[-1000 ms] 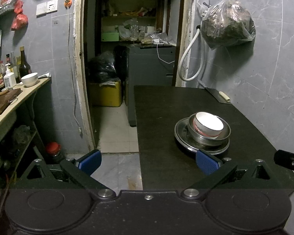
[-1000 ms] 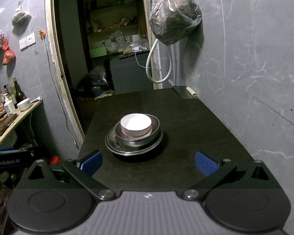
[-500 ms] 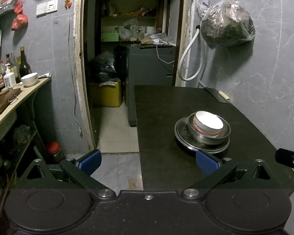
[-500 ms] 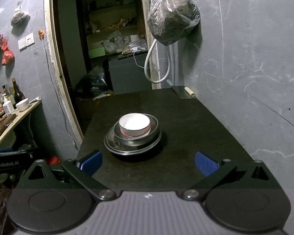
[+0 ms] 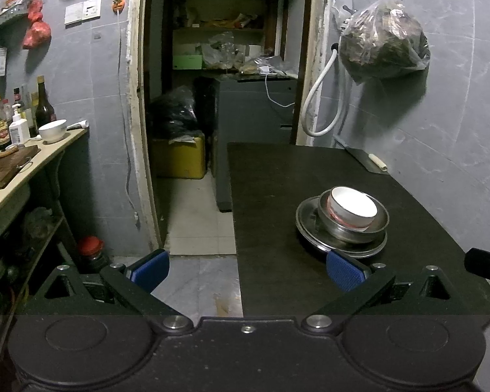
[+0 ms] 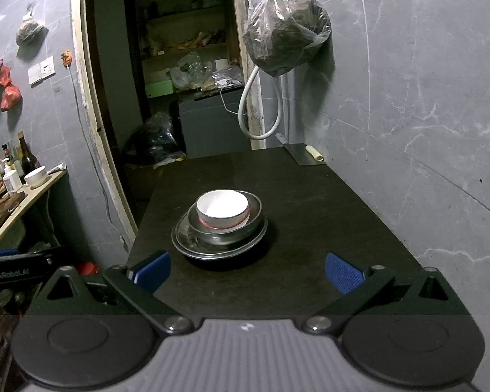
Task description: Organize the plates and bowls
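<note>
I hold my left hand-held gripper [image 5: 247, 271] spread wide with nothing between its blue pads, hanging over the near left edge of the black desk [image 5: 277, 176], partly above the tiled floor [image 5: 196, 215]. My right hand-held gripper [image 6: 247, 272] is likewise wide apart and empty, poised above the near end of the desk [image 6: 310, 196]. The stack sits on the desk ahead of both: a white bowl [image 6: 222, 207] nested in a steel bowl [image 6: 254, 219], which rests on a steel plate [image 6: 183, 238]. From the left view the white bowl [image 5: 354, 204], steel bowl [image 5: 352, 233] and plate [image 5: 305, 219] lie just beyond my right pad. A cleaver [image 6: 302, 156] lies at the far right corner.
</note>
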`<state>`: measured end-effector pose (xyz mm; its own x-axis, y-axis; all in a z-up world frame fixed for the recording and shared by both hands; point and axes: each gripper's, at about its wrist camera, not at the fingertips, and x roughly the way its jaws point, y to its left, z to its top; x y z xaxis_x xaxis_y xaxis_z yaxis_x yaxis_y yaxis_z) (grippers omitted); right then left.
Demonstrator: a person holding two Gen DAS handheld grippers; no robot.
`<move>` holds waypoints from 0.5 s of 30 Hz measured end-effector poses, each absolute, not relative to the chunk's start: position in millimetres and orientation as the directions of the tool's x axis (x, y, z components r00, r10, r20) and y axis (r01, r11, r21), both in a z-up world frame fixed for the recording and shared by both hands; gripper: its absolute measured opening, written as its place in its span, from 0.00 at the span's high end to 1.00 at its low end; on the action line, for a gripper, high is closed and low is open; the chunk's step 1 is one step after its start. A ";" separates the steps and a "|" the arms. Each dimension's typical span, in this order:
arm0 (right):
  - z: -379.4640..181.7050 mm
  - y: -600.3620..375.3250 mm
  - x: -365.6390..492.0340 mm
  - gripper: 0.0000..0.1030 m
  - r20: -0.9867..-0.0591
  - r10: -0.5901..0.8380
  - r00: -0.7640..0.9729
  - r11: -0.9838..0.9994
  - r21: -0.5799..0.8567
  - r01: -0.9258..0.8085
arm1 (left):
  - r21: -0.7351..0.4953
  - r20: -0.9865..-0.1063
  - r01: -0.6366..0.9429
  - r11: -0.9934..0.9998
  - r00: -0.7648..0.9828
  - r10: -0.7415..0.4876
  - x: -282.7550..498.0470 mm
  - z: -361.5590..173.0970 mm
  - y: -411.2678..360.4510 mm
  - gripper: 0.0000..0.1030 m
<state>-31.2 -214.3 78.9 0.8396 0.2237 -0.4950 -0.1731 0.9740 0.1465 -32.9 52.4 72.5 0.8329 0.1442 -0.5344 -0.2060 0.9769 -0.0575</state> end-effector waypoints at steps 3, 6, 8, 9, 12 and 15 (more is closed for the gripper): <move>79.3 -214.9 -31.0 0.00 -0.494 0.223 0.840 0.974 0.150 -0.170 | -0.058 -0.536 -0.212 0.975 0.831 0.149 -31.5 70.9 55.2 0.01; 79.1 -214.6 -30.7 0.00 -0.492 0.222 0.842 0.974 0.152 -0.167 | -0.058 -0.536 -0.215 0.975 0.831 0.151 -31.0 69.8 55.2 0.01; 78.6 -213.9 -30.3 0.00 -0.492 0.220 0.843 0.974 0.151 -0.166 | -0.058 -0.536 -0.214 0.975 0.831 0.151 -30.9 69.7 55.4 0.01; 78.7 -213.8 -29.6 0.00 -0.491 0.220 0.843 0.974 0.151 -0.166 | -0.059 -0.536 -0.214 0.975 0.831 0.150 -31.0 69.7 55.3 0.01; 78.3 -213.7 -29.2 0.00 -0.492 0.219 0.843 0.975 0.151 -0.165 | -0.058 -0.537 -0.214 0.975 0.830 0.151 -30.9 69.5 55.1 0.01; 77.9 -213.8 -29.9 0.00 -0.492 0.218 0.843 0.975 0.152 -0.163 | -0.058 -0.536 -0.215 0.975 0.830 0.151 -30.7 69.4 54.9 0.01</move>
<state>-29.9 -213.8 77.9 0.8428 0.2177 -0.4922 -0.1631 0.9748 0.1519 -30.7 54.9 69.4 0.8304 0.1506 -0.5365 -0.2146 0.9750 -0.0584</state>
